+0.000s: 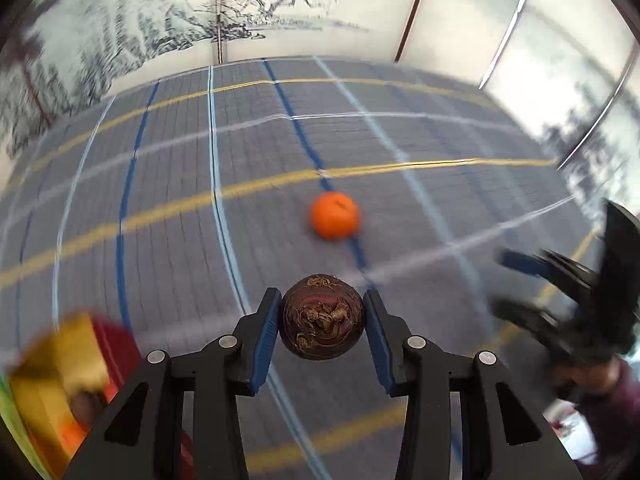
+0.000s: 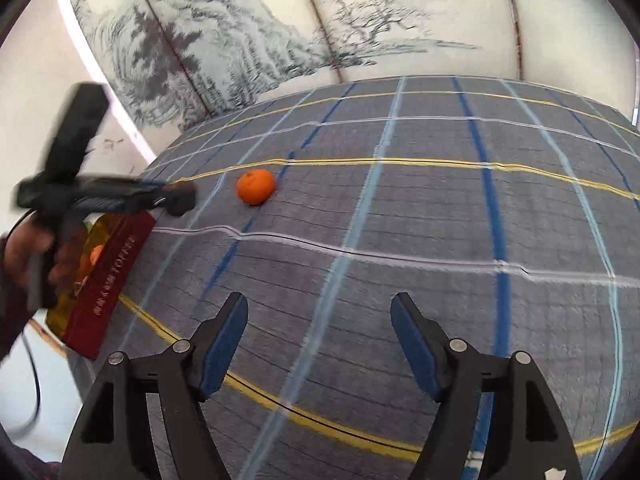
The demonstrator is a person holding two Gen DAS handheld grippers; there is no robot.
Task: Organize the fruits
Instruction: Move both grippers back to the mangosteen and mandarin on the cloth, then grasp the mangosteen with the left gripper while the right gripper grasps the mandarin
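Here the left gripper (image 1: 322, 316) was clenched on a dark brown round fruit (image 1: 322, 317), lower centre. The right gripper (image 2: 318, 344) stood released, empty. Next, likely, came carrying it to the box (image 1: 60, 376), lower left; an orange (image 1: 334, 215) waited mid-frame.

The only writing stands on the red side of the box (image 2: 108, 280) at the near left of the table, seen from the right wrist: a line of gold characters running along its length. They are too blurred and small to read. Nothing else in either view bears legible text.
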